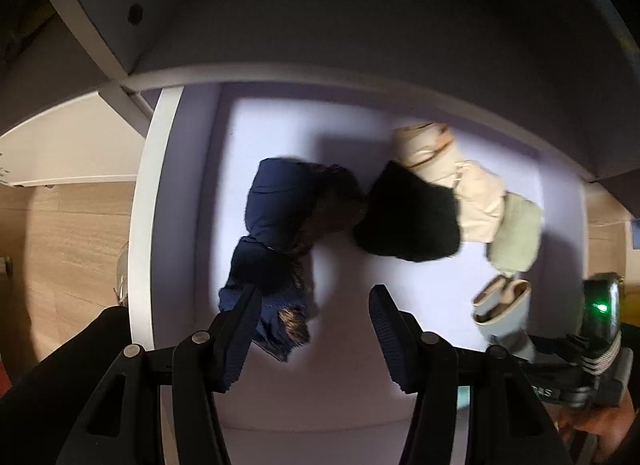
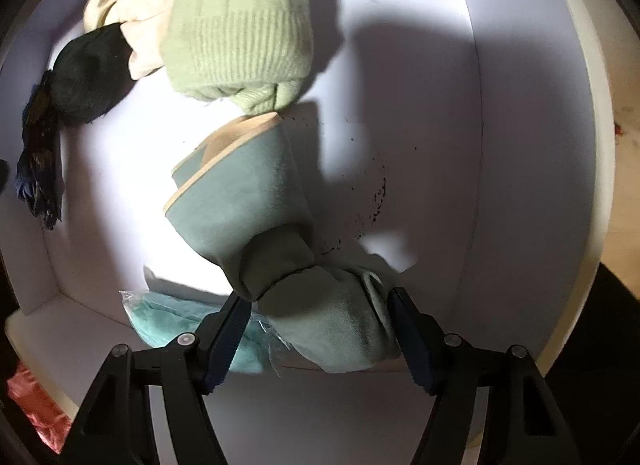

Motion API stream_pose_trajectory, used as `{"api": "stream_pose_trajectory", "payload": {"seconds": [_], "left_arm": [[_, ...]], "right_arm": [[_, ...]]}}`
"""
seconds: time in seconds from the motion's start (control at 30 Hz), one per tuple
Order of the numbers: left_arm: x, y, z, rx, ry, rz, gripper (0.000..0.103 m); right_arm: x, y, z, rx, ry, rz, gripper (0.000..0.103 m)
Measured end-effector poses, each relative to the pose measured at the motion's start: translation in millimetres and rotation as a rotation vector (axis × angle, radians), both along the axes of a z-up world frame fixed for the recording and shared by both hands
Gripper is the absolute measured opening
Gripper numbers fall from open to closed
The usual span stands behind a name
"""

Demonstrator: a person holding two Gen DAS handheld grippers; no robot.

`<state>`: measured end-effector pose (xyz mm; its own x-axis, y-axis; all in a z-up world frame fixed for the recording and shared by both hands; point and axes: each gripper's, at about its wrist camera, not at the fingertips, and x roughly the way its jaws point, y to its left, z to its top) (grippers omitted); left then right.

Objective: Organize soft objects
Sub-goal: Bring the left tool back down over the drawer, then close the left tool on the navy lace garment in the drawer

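Soft goods, drawer (image 1: pixel 188 193) stock, white floor. Navy fur-trimmed piece (image 1: pixel 276 233) at 9 o'clock in my left view, touching the black fleece item (image 1: pixel 408 217) at centre; cream cloth bundle (image 1: pixel 448 169) and green knit beanie (image 1: pixel 516 233) run on toward 3 o'clock. My left gripper (image 1: pixel 312 329) stands part open with nothing between its pads, its left finger overlapping the navy piece. My right gripper (image 2: pixel 318 329) straddles the sage-green rolled garment (image 2: pixel 248 201); grip uncertain. Bagged teal cloth (image 2: pixel 176 317) lies at 7 o'clock beneath it.
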<state>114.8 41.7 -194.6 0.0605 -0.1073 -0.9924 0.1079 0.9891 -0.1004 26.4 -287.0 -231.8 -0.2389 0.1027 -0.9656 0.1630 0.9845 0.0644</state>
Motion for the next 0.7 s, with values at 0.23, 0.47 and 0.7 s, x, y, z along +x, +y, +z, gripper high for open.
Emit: {"api": "stream_pose_trajectory", "payload": {"seconds": [0.23, 0.47, 0.7], "left_arm": [[11.6, -4.4, -20.0, 0.068, -0.004, -0.053, 0.056], [17.6, -1.2, -34.5, 0.107, -0.003, -0.04, 0.056], [16.5, 0.7, -41.0, 0.09, 0.013, -0.028, 0.056]], "right_arm": [[0.9, -1.1, -0.5, -0.014, -0.019, 0.032, 0.065], [-1.6, -1.4, -0.5, -0.017, -0.019, 0.036, 0.065], [-1.7, -0.6, -0.7, -0.018, -0.018, 0.037, 0.065]]}}
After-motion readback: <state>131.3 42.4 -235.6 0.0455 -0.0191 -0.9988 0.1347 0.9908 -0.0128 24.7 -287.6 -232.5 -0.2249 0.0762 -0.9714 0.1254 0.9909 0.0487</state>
